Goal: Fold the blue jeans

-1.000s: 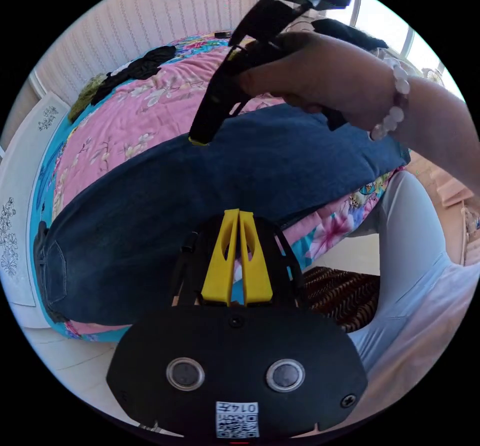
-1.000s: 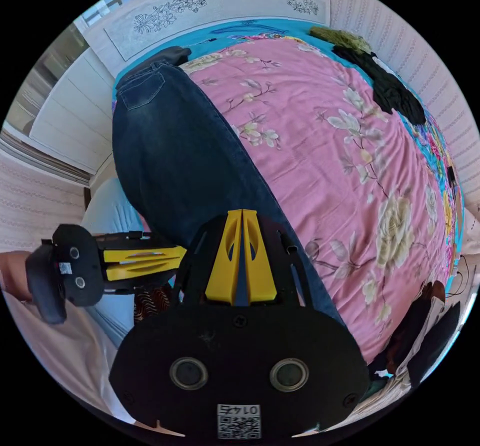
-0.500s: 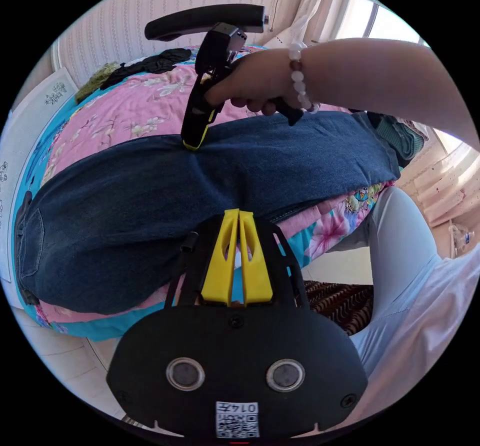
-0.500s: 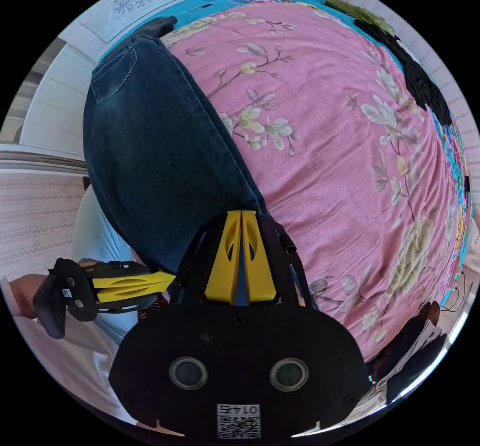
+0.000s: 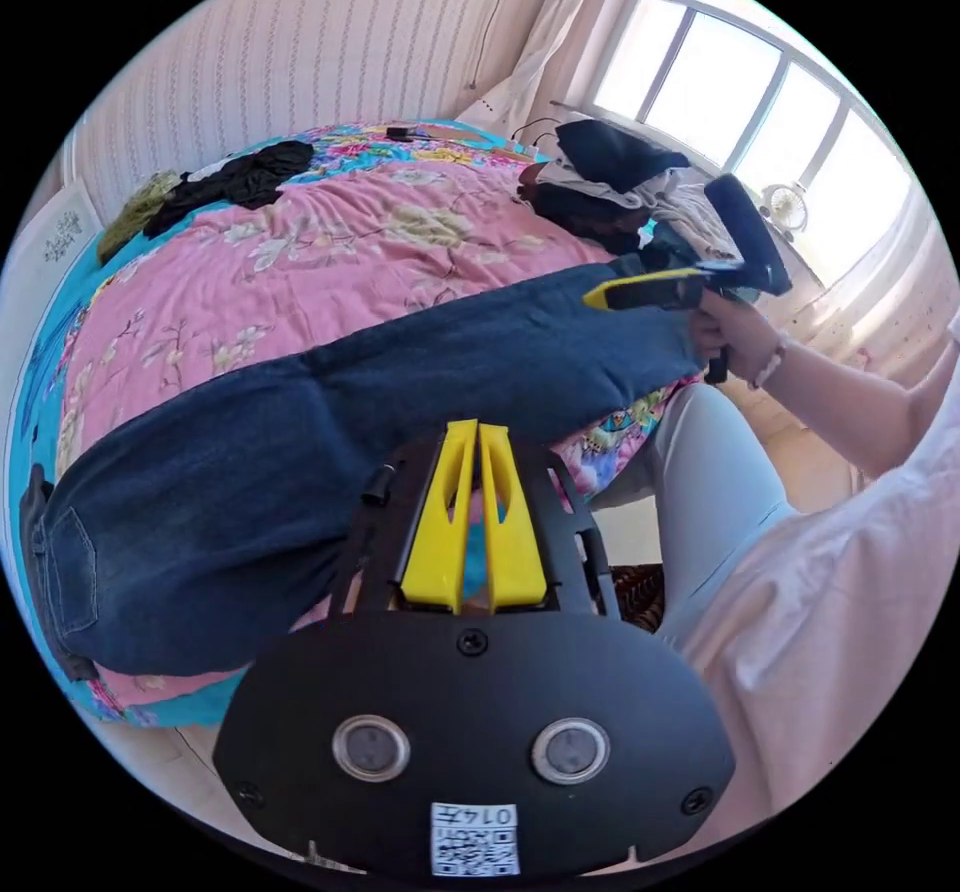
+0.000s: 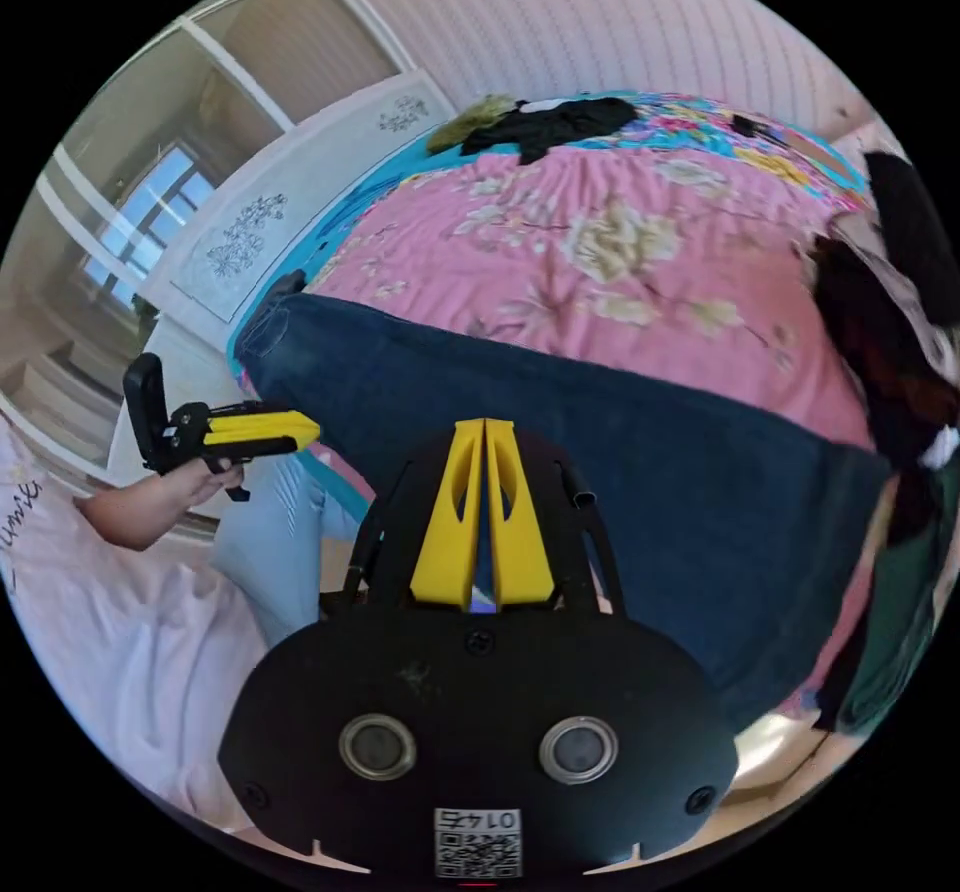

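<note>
The blue jeans (image 5: 300, 442) lie stretched flat along the near edge of the bed, waist and back pocket (image 5: 75, 567) at one end, leg hems (image 5: 650, 342) at the other. My left gripper (image 5: 478, 427) is shut with nothing in it, hovering over the bed's edge beside the jeans. In the right gripper view it (image 6: 312, 424) hangs off the bed near the waist (image 6: 275, 332). My right gripper (image 6: 485, 424) is shut above the legs of the jeans (image 6: 650, 472). In the left gripper view its yellow tip (image 5: 592, 299) sits by the hem end, a hand (image 5: 735, 332) holding it.
A pink floral bedspread (image 5: 330, 242) covers the bed. Black and green clothes (image 5: 225, 177) lie at the far side, and a pile of dark clothes (image 5: 600, 177) at the foot. There is a white headboard (image 6: 290, 212), a window (image 5: 740, 92), and the person's legs (image 5: 710, 472) against the bed's edge.
The right gripper has left the middle of the jeans and gone out to the hem end. The left gripper has drawn back toward the waist end. Both stay shut, and the jeans lie as before.
</note>
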